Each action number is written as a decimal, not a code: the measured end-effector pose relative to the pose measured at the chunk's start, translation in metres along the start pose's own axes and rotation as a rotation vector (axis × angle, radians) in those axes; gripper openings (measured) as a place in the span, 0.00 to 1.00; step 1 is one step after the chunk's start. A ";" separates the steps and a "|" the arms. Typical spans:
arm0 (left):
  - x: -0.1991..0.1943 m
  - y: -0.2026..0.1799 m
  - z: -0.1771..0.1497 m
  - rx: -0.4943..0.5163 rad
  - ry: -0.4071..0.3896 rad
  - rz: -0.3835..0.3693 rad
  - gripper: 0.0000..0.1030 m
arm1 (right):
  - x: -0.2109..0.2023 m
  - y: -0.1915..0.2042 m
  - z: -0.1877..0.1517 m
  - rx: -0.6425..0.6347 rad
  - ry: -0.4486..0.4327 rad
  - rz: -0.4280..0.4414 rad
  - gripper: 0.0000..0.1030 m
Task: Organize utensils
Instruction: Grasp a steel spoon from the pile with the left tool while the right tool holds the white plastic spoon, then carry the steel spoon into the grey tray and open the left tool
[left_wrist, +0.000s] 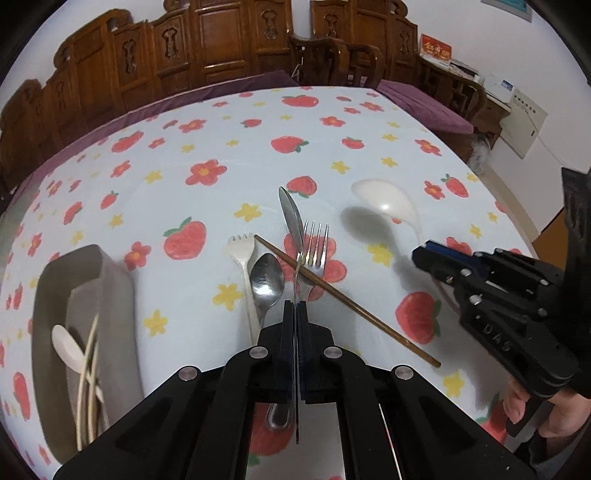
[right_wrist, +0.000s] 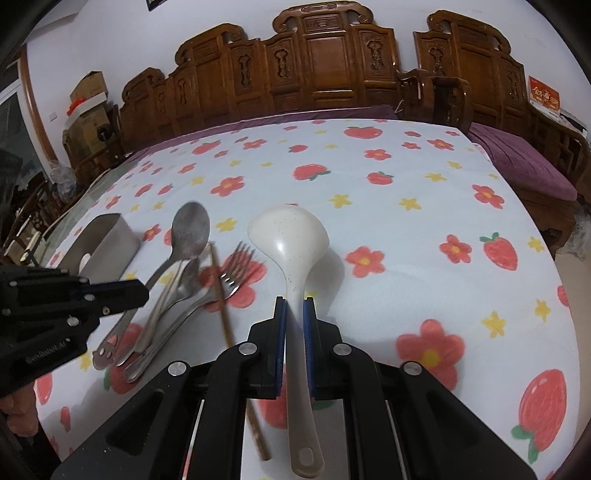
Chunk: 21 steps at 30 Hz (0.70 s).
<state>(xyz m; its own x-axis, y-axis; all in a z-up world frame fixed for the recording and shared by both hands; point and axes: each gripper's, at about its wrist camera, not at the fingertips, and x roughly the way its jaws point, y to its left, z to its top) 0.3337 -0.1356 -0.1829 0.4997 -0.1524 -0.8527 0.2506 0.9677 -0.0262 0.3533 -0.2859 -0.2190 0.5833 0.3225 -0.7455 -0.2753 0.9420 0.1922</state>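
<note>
The left hand-held gripper (left_wrist: 295, 308) is clamped on the thin handle of a large metal spoon (left_wrist: 291, 218), lifting it edge-on above the worktop (left_wrist: 369, 147). Beneath it lie a metal fork (left_wrist: 314, 247), a smaller metal spoon (left_wrist: 266, 280), a white plastic fork (left_wrist: 242, 254) and a brown chopstick (left_wrist: 347, 301). The right hand-held gripper (right_wrist: 294, 306) grips a white ladle (right_wrist: 290, 236) by its handle. A grey utensil tray (left_wrist: 110, 280) at the left holds white utensils.
</note>
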 end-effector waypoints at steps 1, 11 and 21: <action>-0.005 0.002 -0.001 0.002 -0.006 0.001 0.01 | -0.001 0.003 -0.001 -0.002 0.000 0.005 0.10; -0.041 0.031 -0.006 -0.014 -0.045 0.016 0.01 | -0.014 0.040 -0.010 -0.046 -0.007 0.043 0.10; -0.061 0.070 -0.020 -0.037 -0.067 0.033 0.01 | -0.034 0.079 -0.014 -0.097 -0.038 0.090 0.10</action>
<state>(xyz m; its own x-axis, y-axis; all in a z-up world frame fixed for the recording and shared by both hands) 0.3044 -0.0546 -0.1428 0.5615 -0.1324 -0.8168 0.2033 0.9789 -0.0189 0.3005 -0.2235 -0.1871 0.5808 0.4104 -0.7030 -0.3991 0.8963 0.1935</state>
